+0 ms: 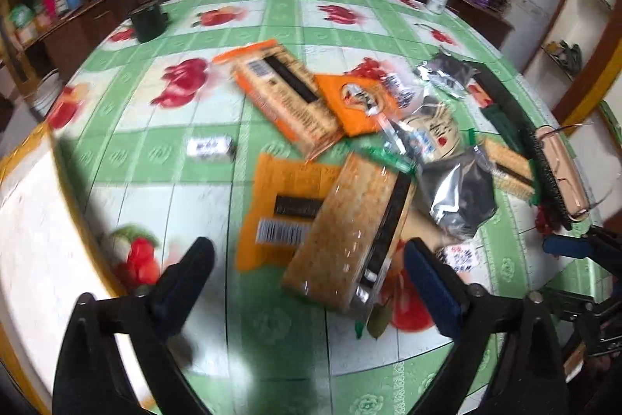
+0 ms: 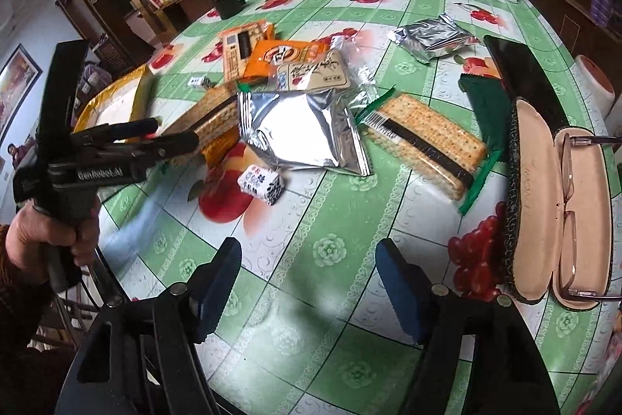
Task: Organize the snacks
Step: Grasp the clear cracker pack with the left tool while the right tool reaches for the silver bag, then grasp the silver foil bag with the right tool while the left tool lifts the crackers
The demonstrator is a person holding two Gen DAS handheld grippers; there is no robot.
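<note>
Green-checked tablecloth point(image 1: 272, 329) fills the left wrist view, where the left gripper point(image 1: 309, 269) tilts steeply down with its jaws spread and empty over a cracker pack point(image 1: 346, 236) lying beside orange packets point(image 1: 272, 212). From the right wrist view, the right gripper point(image 2: 309, 282) also slants downward, released, above bare cloth near the silver pouch point(image 2: 303, 131), while a hand point(image 2: 50, 232) clasps the other tool's handle at left

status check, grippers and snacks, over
Left gripper open, empty. Right gripper open, empty. Snack packets piled loose mid-table. Open glasses case beside the pile.
</note>
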